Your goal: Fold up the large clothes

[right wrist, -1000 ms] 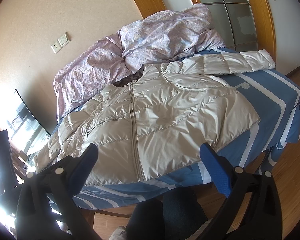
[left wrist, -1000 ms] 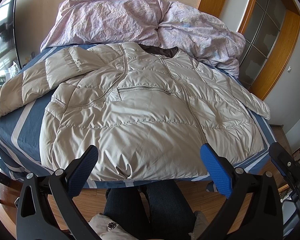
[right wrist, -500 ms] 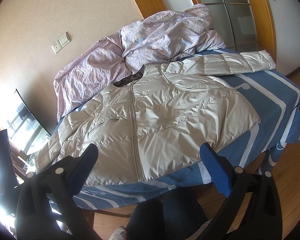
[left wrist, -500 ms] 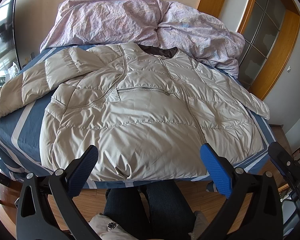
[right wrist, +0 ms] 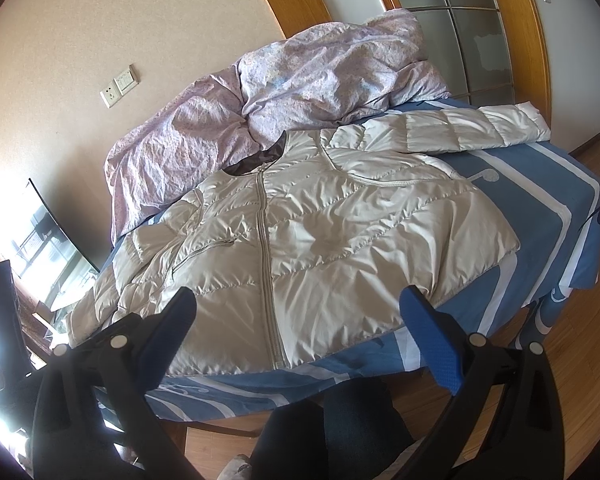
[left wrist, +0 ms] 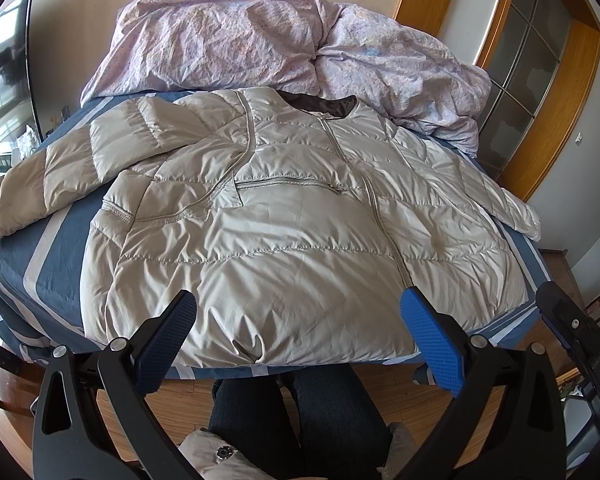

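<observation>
On bed (left wrist: pixel 52 248), jacket (left wrist: pixel 300 240) seemingly unmoved; both hand-held grippers stay open.

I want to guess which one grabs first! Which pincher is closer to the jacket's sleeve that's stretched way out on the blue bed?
Probably the left gripper: that sleeve lies on its side. The right gripper hovers off the hem toward the other sleeve. Both are open, touching nothing.

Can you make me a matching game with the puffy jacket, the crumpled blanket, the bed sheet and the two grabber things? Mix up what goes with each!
Things:
1. jacket
2. blanket
3. bed sheet
4. left gripper and right gripper

Descriptions:
A. blue with white stripes
B. open, holding nothing
C. pale lilac, bunched by the wall
D. beige, zipped, spread flat

Pairs: 1-D, 2-C, 3-A, 4-B
</observation>
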`<action>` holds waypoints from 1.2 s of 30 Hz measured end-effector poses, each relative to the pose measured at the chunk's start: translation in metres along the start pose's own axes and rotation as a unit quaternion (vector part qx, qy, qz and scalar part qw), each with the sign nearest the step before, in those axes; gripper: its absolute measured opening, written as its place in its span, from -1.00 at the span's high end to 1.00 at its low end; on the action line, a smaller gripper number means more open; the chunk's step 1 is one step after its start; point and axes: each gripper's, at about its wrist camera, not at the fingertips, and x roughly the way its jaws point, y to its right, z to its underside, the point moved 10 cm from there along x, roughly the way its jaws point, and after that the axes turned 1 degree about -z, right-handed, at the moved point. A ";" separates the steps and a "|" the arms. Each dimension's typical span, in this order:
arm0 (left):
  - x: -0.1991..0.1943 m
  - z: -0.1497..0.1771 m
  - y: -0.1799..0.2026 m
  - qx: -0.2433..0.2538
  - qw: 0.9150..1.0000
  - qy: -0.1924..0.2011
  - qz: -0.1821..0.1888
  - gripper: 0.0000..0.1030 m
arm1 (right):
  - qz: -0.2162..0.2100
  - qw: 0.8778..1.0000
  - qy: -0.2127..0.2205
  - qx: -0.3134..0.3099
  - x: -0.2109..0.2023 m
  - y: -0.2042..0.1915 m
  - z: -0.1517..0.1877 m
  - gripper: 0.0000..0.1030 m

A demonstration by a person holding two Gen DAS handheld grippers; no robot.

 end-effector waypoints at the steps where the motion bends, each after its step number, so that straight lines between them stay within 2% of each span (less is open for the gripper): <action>1: 0.001 -0.001 0.000 0.000 1.000 0.001 -0.001 -0.97 | 0.003 1.000 0.004 0.003 0.000 0.002 -0.003 -0.97; 5: 0.006 -0.015 -0.003 0.000 1.000 0.000 -0.001 -0.97 | 0.010 0.999 0.035 0.031 0.009 0.024 -0.026 -0.97; 8: 0.019 -0.025 -0.006 0.003 1.000 -0.003 -0.007 -0.97 | -0.014 0.996 0.063 0.065 0.018 0.049 -0.051 -0.97; 11: 0.028 -0.036 -0.008 0.002 1.000 -0.007 0.001 -0.97 | 0.028 0.994 0.070 0.079 0.032 0.088 -0.077 -0.97; 14: 0.040 -0.051 -0.011 -0.010 1.000 -0.012 0.026 -0.97 | 0.078 0.990 0.057 0.099 0.049 0.136 -0.105 -0.97; 17: 0.055 -0.068 -0.015 -0.016 0.999 -0.021 0.039 -0.97 | 0.096 0.984 0.032 0.149 0.070 0.185 -0.130 -0.97; 20: 0.069 -0.083 -0.017 -0.017 0.998 -0.029 0.048 -0.97 | 0.101 0.971 0.017 0.216 0.094 0.240 -0.151 -0.97; 22: 0.078 -0.090 -0.018 -0.014 0.998 -0.035 0.051 -0.97 | 0.112 0.955 0.011 0.276 0.110 0.282 -0.160 -0.94; 25: 0.093 -0.097 -0.018 -0.003 0.998 -0.043 0.049 -0.97 | 0.121 0.931 0.001 0.346 0.131 0.332 -0.166 -0.63; 28: 0.106 -0.101 -0.017 0.017 0.998 -0.043 0.037 -0.97 | 0.132 0.908 -0.008 0.397 0.148 0.372 -0.166 -0.50; 32: 0.117 -0.110 -0.022 0.041 0.999 -0.019 -0.014 -0.97 | 0.167 0.888 -0.002 0.430 0.157 0.410 -0.168 -0.43; 36: 0.126 -0.119 -0.032 0.066 0.995 0.002 -0.076 -0.97 | 0.178 0.885 0.009 0.430 0.161 0.426 -0.174 -0.34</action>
